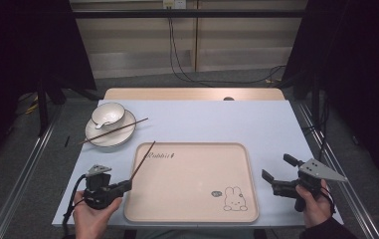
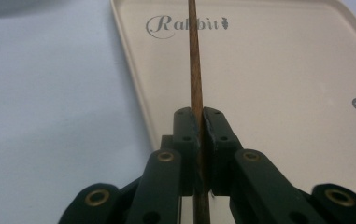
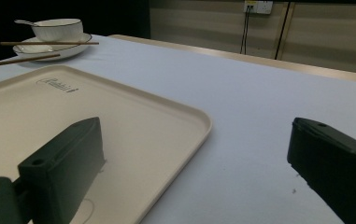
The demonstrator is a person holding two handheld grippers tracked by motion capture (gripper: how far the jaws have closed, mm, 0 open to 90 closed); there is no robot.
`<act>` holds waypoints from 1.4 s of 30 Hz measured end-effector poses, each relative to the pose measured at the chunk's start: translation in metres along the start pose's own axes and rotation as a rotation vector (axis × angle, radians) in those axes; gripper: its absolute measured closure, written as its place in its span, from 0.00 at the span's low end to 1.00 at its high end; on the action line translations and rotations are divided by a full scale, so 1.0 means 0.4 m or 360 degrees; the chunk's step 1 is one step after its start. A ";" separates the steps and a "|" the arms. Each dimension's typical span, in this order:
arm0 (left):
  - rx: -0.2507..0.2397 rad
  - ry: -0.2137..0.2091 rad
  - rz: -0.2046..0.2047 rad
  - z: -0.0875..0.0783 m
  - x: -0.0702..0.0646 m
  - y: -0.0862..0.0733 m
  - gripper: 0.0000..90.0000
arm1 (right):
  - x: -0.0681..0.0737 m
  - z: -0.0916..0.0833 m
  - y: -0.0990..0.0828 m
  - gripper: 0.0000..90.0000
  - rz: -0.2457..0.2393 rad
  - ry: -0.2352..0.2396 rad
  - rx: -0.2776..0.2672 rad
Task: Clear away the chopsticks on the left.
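My left gripper [image 1: 126, 185] is shut on the lower end of a thin brown chopstick [image 1: 143, 159], which slants up over the left rim of the beige tray [image 1: 192, 174]. In the left gripper view the jaws [image 2: 199, 119] pinch the chopstick [image 2: 195, 65] above the tray [image 2: 278, 70], near its "Rabbit" lettering. A second chopstick [image 1: 113, 130] lies across a white plate [image 1: 120, 138] that carries a white bowl [image 1: 107, 114]. My right gripper [image 1: 277, 167] stands open beside the tray's right edge, with nothing between its jaws [image 3: 196, 154].
The pale table [image 1: 217, 119] extends past the tray. In the right gripper view the bowl [image 3: 57, 29], the plate [image 3: 75, 49] and the resting chopstick [image 3: 49, 43] sit far off to the left. Cables hang along the back wall [image 1: 177, 55].
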State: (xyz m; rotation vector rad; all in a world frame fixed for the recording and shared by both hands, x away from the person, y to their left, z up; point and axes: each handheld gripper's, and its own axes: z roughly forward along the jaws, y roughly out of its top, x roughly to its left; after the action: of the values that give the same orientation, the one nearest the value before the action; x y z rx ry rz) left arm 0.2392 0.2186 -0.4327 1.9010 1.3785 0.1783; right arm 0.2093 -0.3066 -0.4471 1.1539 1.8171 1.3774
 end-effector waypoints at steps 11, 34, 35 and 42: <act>0.0094 0.0044 -0.0045 0.064 -0.001 -0.011 0.94 | 0.000 0.001 0.000 0.04 -0.0010 0.0003 -0.0005; 0.0156 0.0142 0.0015 0.104 -0.022 -0.009 0.89 | 0.002 0.001 0.000 0.04 -0.0007 0.0003 -0.0002; 0.0157 0.0143 0.0017 0.104 -0.023 -0.008 0.89 | 0.002 0.001 0.000 0.04 -0.0004 0.0005 -0.0001; 0.0137 0.0063 0.0019 0.098 -0.017 -0.006 0.79 | 0.001 0.001 0.000 0.04 -0.0009 0.0007 -0.0004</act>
State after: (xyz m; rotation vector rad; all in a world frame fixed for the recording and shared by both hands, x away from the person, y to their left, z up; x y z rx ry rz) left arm 0.2550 0.1933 -0.4594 1.9861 1.4220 0.1654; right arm 0.2094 -0.3060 -0.4473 1.1441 1.8199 1.3797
